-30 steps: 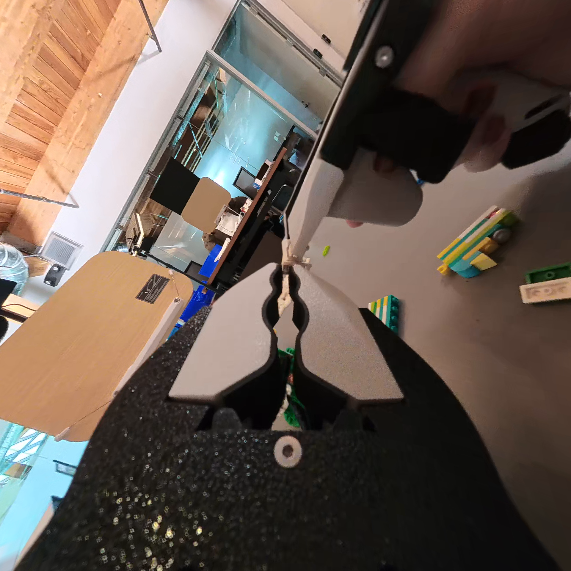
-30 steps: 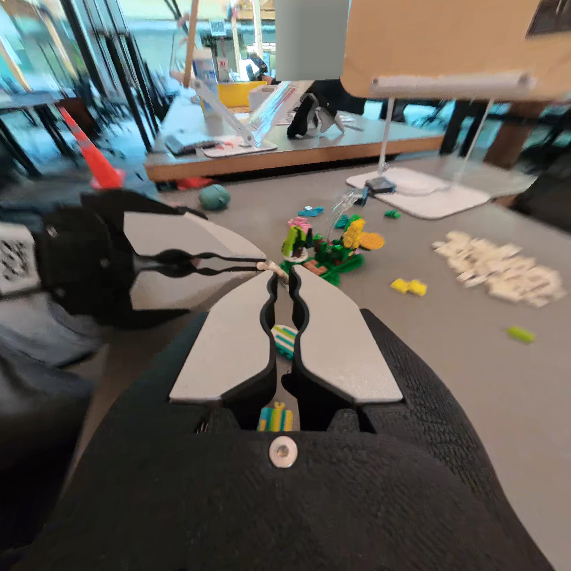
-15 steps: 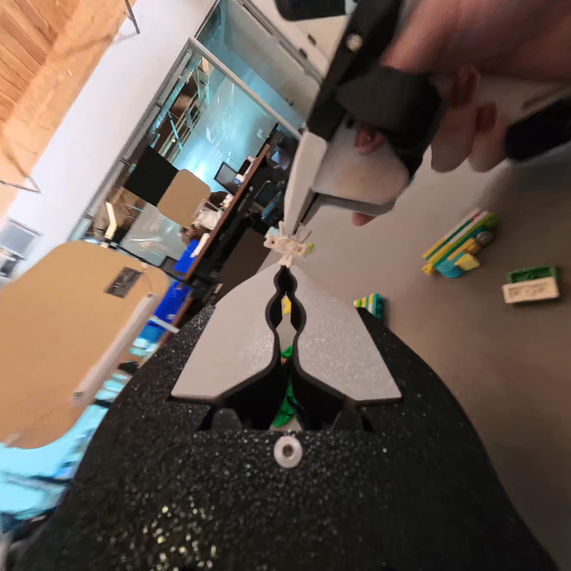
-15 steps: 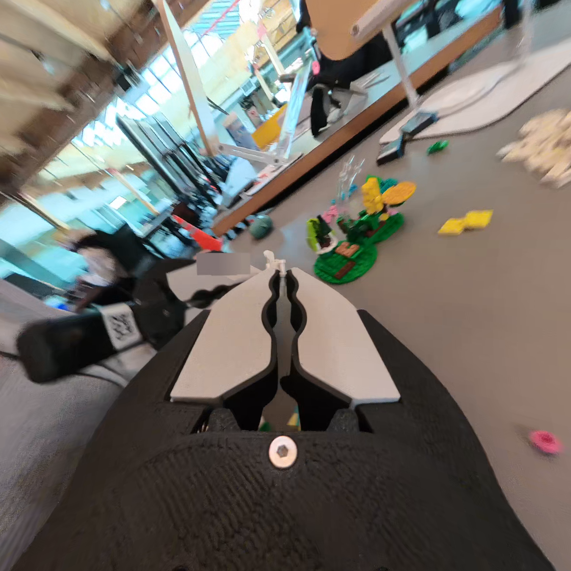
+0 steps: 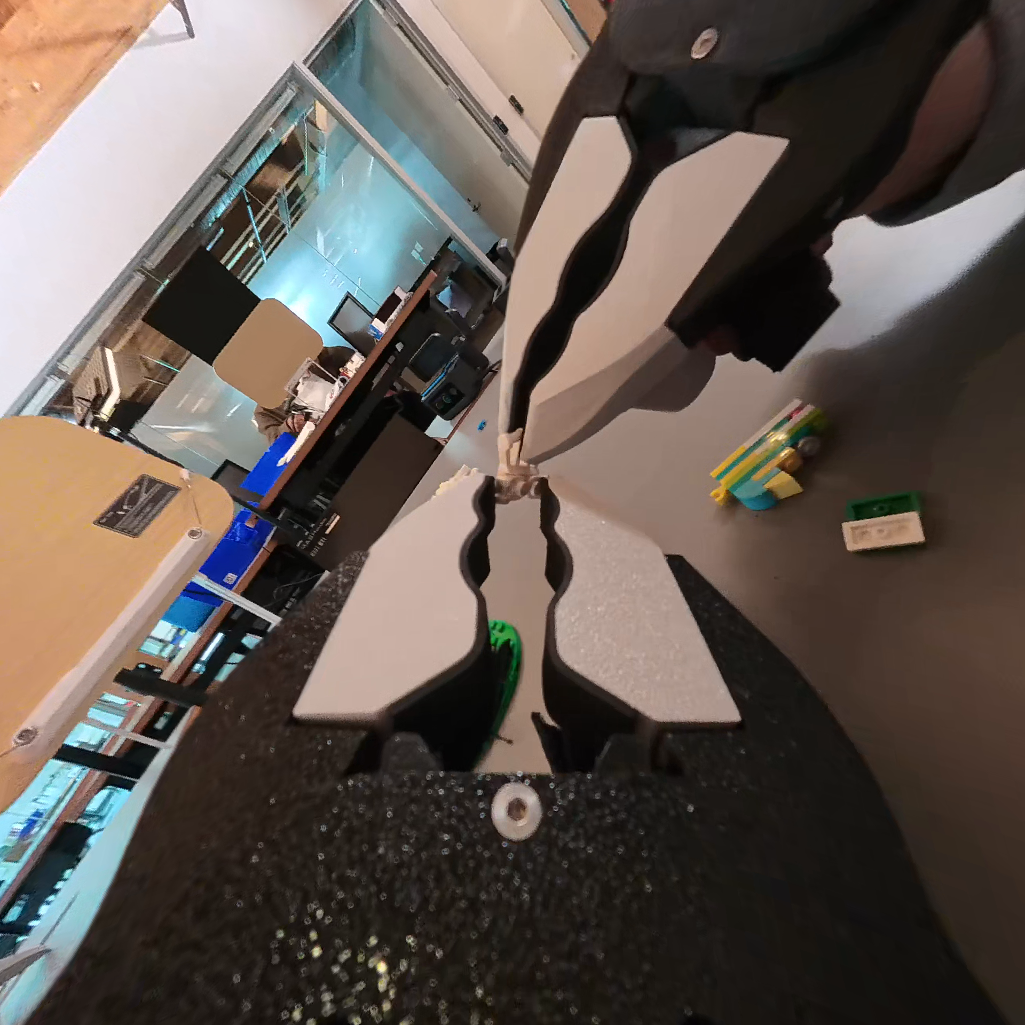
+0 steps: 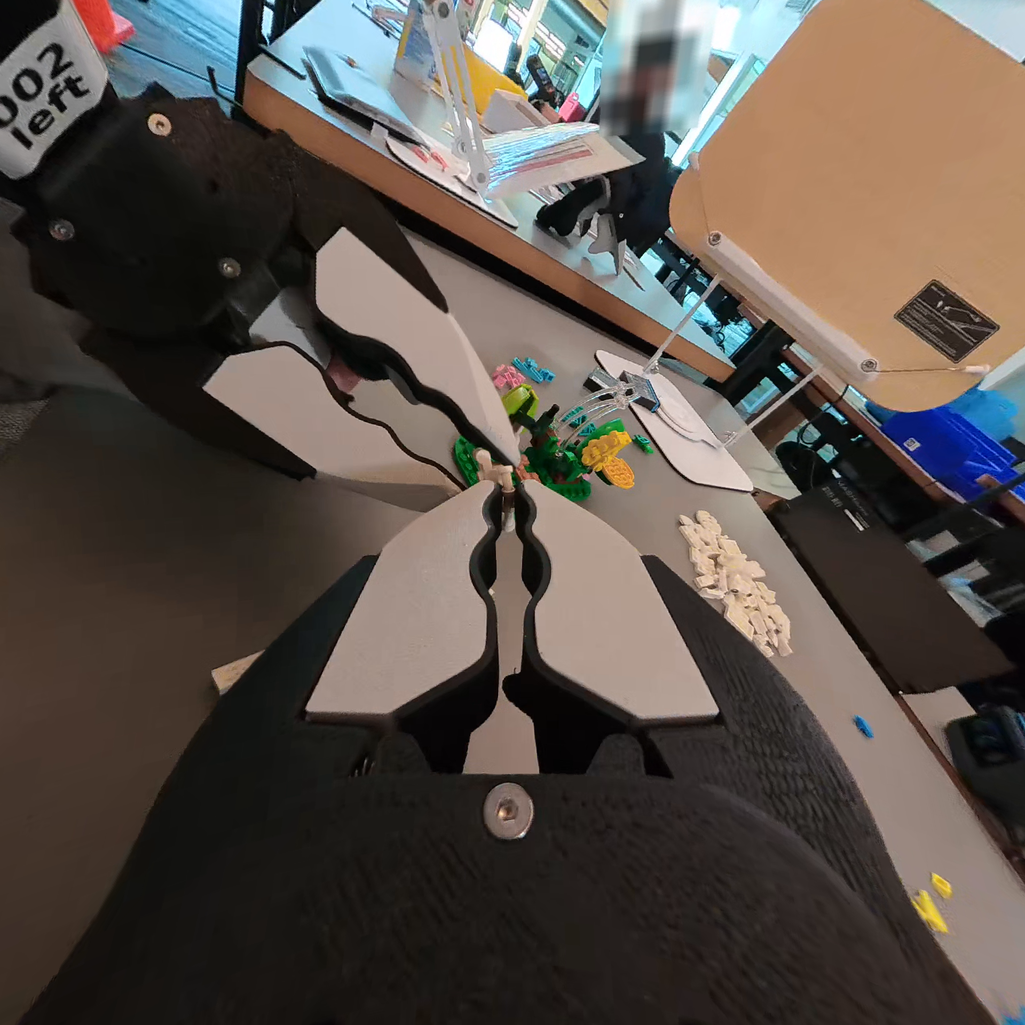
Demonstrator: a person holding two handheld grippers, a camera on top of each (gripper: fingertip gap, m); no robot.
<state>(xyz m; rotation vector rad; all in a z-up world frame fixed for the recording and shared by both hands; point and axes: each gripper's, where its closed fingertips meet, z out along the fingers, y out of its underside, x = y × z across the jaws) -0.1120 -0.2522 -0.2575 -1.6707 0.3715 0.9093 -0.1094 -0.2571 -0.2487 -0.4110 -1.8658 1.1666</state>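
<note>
Left wrist view: left gripper [image 5: 514, 491] has its jaws a little apart, tips on either side of a small white toy piece [image 5: 516, 483]; can't tell if the pads press it. Right gripper [image 5: 513, 438] comes down from above, tips closed on the upper end of the same piece. A hand [image 5: 954, 138] shows behind it at top right. On the grey table [image 5: 832, 638]: a stack of yellow, green and teal bricks [image 5: 768, 460], and beside it a green plate [image 5: 882, 506] touching a white plate [image 5: 883, 537].

Right wrist view: right gripper [image 6: 507, 489] is clamped on the white piece [image 6: 506, 507], its stem pinched between the tips, top sticking out. Left gripper [image 6: 513, 457] reaches in from upper left, jaws parted, tips next to the piece. Just behind: a green brick model [image 6: 560, 455] with a yellow part. Right of it, a pile of white bricks [image 6: 732, 582]; yellow bits [image 6: 932, 909] near the bottom right edge.
</note>
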